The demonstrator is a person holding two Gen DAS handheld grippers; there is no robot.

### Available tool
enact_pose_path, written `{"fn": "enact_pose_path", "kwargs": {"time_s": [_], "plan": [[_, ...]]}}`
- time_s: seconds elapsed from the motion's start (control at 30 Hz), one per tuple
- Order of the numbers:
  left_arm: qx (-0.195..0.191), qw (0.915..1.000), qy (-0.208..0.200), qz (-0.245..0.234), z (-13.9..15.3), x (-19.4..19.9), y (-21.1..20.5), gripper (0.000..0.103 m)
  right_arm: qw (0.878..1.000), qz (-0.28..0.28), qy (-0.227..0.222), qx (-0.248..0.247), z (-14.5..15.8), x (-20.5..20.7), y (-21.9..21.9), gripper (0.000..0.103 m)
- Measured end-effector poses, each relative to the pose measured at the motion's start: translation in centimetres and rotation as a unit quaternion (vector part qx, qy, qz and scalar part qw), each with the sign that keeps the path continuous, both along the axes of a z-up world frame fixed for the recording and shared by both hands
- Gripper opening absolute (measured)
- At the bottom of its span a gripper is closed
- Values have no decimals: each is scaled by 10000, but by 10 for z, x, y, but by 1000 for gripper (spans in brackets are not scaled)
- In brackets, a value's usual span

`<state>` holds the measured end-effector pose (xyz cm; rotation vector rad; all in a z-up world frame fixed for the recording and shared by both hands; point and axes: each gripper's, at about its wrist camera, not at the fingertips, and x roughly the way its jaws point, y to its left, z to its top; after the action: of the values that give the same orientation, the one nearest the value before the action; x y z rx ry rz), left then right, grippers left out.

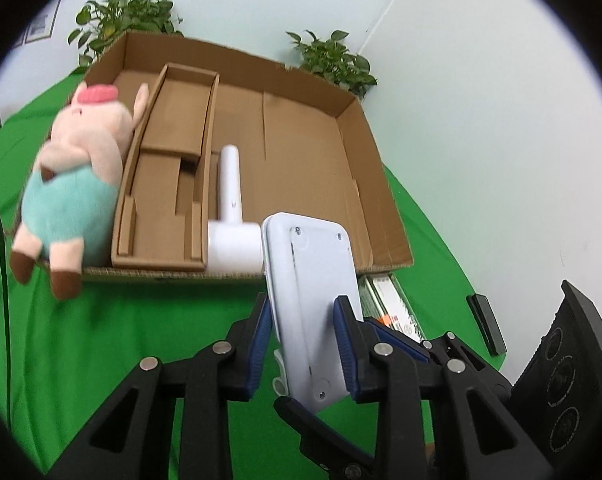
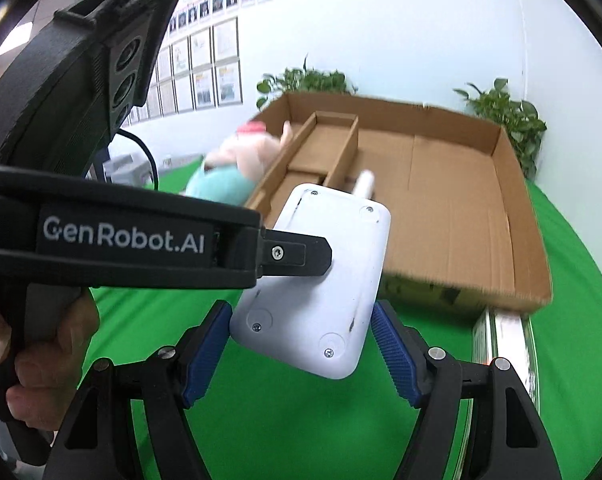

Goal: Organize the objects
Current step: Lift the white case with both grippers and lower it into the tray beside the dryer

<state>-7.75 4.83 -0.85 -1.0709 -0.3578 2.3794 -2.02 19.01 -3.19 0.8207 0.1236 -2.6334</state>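
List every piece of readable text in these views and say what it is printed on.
"GenRobot.AI": white lettering on the black body of the left gripper, seen from the right wrist view.
Flat box beside the cardboard box: printing too blurred to read.
Wall papers: too small to read.

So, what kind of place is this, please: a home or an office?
Most likely an office or lab set up for recording, not a home. The table is covered with a bright green cloth, rows of framed notices and portrait photos hang on the wall, and potted plants stand behind the box.
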Motion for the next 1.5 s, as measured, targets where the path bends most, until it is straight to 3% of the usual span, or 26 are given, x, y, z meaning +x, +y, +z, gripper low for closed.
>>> {"fn": "enact_pose_path", "kwargs": {"time_s": [0.5, 0.7, 0.97, 1.23, 1.27, 1.33, 1.5], "plan": [[-242, 9991, 296, -161, 29, -54, 28, 25, 9994, -97, -192, -285, 32, -69, 23, 70], [-281, 9993, 63, -259, 27, -94, 42, 25, 9981, -151, -511, -310, 38, -114, 40, 70], [-434, 9978, -362, -356, -4, -129, 61, 25, 9925, -171, -1144, -393, 12, -164, 63, 70], [-747, 9948, -602, -331, -30, -144, 77, 22, 9844, -132, -1662, -566, -25, -182, 78, 70], [-804, 9939, -657, -368, -35, -146, 79, 12, 9830, -121, -1727, -613, -28, -186, 79, 69], [-843, 9928, -753, -391, -40, -149, 81, 13, 9802, 38, -1812, -802, -32, -191, 79, 48], [-912, 9926, -710, -373, -38, -145, 77, 13, 9790, 53, -1872, -803, -34, -195, 74, 49]]}}
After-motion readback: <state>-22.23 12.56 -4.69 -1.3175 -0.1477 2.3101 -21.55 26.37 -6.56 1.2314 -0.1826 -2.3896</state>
